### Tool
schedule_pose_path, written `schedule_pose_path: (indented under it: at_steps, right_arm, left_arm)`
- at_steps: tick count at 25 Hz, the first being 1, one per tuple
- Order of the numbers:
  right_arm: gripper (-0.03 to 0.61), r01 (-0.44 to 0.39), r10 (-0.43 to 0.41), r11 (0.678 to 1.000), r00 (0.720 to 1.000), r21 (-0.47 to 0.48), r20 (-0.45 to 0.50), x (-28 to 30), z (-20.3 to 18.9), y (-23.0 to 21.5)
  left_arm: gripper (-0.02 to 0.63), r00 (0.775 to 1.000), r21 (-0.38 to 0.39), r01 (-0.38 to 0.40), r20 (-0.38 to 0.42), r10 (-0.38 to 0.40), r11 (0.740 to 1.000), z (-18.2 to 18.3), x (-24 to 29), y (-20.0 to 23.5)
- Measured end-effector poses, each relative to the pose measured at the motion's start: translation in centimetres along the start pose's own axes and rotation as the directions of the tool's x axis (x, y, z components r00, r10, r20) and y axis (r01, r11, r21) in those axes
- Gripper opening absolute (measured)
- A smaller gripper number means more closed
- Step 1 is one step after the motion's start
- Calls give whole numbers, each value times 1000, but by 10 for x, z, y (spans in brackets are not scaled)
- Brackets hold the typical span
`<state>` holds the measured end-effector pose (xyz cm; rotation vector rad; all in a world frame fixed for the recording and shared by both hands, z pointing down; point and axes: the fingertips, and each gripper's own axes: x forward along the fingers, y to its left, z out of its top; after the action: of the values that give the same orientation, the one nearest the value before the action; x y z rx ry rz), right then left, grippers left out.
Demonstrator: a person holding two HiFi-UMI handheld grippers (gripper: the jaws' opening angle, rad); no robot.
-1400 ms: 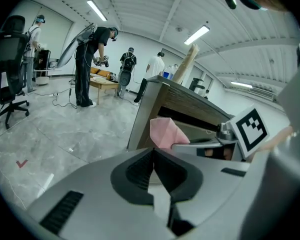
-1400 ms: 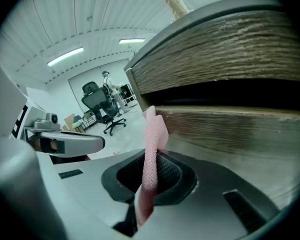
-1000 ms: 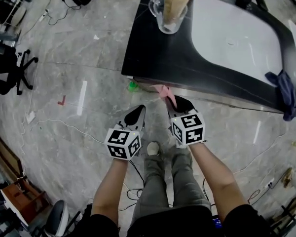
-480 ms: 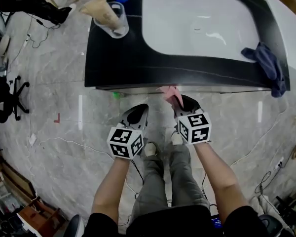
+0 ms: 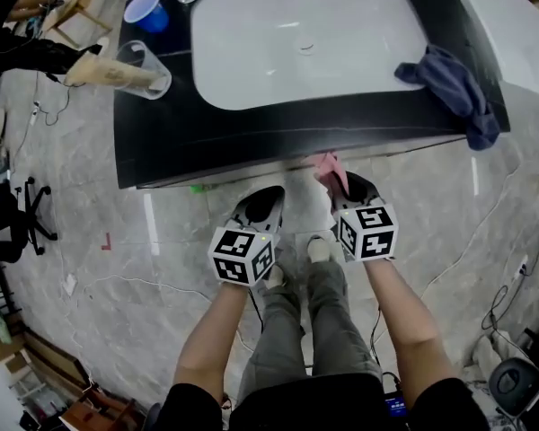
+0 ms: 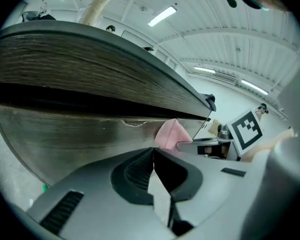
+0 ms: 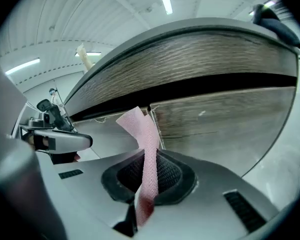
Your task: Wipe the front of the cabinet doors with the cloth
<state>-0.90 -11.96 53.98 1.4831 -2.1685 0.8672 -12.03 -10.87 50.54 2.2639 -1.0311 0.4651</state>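
Between our right tongs [image 7: 146, 170] we pinch the pink cloth [image 7: 142, 134], near the wood-grain cabinet door [image 7: 220, 116] that only the gripper views show; our left tongs [image 6: 154, 156] are closed on nothing. Beyond them on the counter [image 5: 251, 142], a glass [image 5: 154, 72] holds what may be rolled brown paper [image 5: 103, 68].

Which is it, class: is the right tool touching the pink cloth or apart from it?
Touching. The right gripper view shows the pink cloth pinched between the right tool's shut jaws.

text: none legible | labels: none | numbers: none | signs: none
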Motion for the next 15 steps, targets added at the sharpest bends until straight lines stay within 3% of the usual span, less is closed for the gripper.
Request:
schedule_pose_path:
  at_steps: [7, 15]
  right_arm:
    - [41, -29, 29, 999, 999, 20, 15, -28, -7, 12]
    - [41, -136, 134, 988, 990, -67, -41, -15, -32, 91]
  left_arm:
    - [8, 1000, 16, 30, 2, -30, 999, 0, 1, -12]
    - [8, 997, -35, -71, 18, 72, 997, -18, -57, 42]
